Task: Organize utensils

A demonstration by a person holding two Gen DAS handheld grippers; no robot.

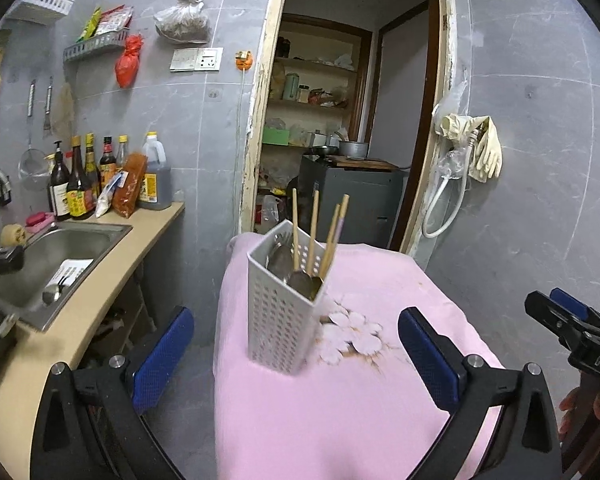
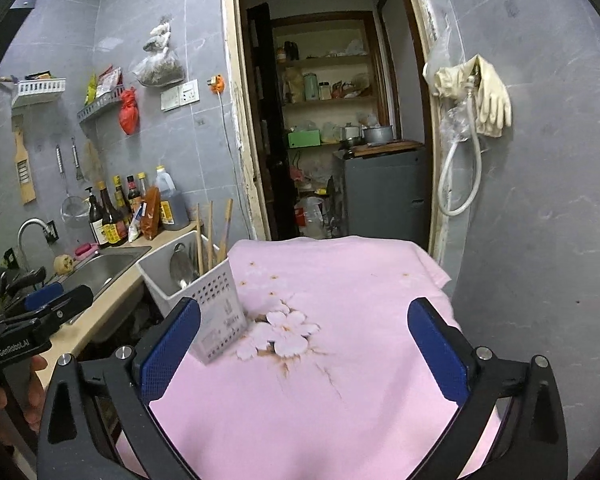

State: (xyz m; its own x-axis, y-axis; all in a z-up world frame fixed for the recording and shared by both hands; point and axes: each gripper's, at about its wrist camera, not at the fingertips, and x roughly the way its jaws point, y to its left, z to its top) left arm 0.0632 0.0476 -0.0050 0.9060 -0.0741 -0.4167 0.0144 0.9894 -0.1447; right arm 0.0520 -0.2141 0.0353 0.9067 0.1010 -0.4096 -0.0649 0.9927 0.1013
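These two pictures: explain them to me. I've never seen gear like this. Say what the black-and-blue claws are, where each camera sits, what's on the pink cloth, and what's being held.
The claws are hand-held two-finger grippers, one in each of a person's hands, with a camera mounted on each looking along its fingers. One view looks out over the left gripper, the other over the right gripper. On the pink cloth stands a white perforated holder containing chopsticks and spoons. Both grippers are open and hold nothing.

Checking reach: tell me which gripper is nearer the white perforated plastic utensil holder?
Left. The left gripper frames the white perforated plastic utensil holder; the right gripper sits further right.
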